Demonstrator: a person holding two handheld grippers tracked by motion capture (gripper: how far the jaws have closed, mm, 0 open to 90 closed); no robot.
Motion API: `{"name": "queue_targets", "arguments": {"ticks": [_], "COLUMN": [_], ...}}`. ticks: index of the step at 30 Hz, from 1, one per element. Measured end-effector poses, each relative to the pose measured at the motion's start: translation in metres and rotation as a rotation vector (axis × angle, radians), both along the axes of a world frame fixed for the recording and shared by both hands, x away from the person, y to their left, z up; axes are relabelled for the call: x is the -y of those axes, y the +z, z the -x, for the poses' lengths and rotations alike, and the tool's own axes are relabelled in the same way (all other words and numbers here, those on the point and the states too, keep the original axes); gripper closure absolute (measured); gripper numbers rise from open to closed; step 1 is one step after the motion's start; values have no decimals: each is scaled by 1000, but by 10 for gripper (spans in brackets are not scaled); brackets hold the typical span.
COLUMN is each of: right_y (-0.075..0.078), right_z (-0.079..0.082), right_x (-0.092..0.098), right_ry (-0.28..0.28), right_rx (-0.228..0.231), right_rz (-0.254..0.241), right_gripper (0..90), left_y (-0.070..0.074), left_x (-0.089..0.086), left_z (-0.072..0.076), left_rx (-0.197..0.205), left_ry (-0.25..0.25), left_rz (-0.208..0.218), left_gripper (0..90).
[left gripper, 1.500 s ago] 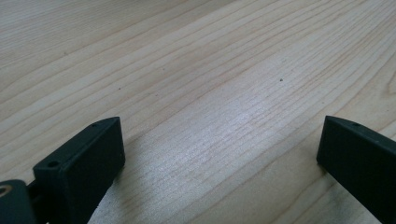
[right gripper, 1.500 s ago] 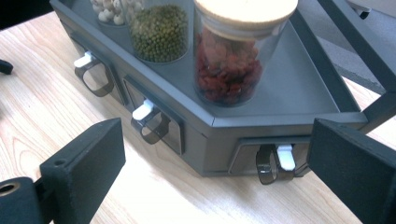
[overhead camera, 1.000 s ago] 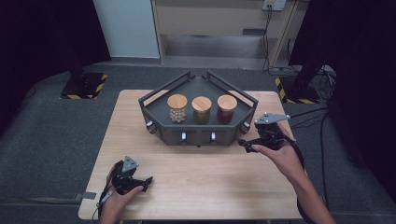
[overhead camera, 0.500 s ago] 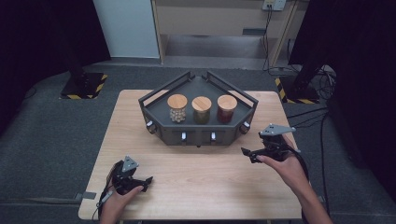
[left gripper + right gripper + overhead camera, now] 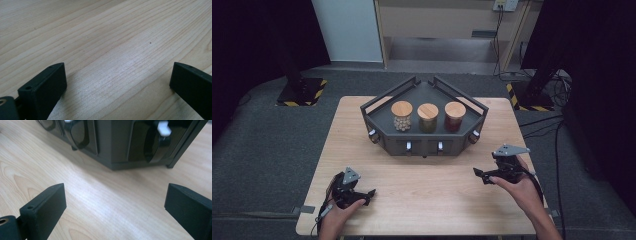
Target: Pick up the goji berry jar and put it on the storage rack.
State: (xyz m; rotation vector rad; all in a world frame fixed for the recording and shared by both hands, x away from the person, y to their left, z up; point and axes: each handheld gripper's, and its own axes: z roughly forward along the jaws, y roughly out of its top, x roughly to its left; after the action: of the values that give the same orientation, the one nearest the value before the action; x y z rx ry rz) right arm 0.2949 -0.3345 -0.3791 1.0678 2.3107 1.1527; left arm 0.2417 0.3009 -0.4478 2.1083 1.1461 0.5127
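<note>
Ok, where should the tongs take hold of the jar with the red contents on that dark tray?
Probably just under the round wooden lid of the red-filled glass jar, coming from above. It stands upright at the right end of the row, the dark angular tray's rail runs in front, and another jar stands close on its left.

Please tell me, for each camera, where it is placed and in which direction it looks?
High view: above the near side, looking forward and down on the table and rack; both forearms and grippers show.
Left gripper view: rides the left gripper, faces bare wood; open jaws.
Right gripper view: rides the right gripper, faces the rack's front; open jaws.
Shared: the rack, in the high and right gripper views.
</note>
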Motion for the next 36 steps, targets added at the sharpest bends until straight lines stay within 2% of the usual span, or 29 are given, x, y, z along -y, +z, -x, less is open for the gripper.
{"name": "queue_targets", "arguments": {"ticks": [9, 12, 19, 24, 28, 36], "right_y": [-35, -43, -57, -67, -74, -74], "right_z": [5, 6, 11, 12, 20, 22], "right_x": [-2, -3, -9, -12, -16, -18], "right_ry": [-14, -15, -7, -5, -9, -21], "right_rx": [-50, -69, -75, -87, -56, -56], "right_rz": [22, 25, 60, 72, 79, 80], "right_gripper": [45, 45, 47, 44, 21, 19], "left_y": [0, 0, 0, 0, 0, 0], "left_x": [0, 0, 0, 0, 0, 0], "left_z": [0, 0, 0, 0, 0, 0], "left_rx": [0, 0, 0, 0, 0, 0], "left_ry": [0, 0, 0, 0, 0, 1], "left_rz": [0, 0, 0, 0, 0, 0], "left_gripper": [0, 0, 0, 0, 0, 0]}}
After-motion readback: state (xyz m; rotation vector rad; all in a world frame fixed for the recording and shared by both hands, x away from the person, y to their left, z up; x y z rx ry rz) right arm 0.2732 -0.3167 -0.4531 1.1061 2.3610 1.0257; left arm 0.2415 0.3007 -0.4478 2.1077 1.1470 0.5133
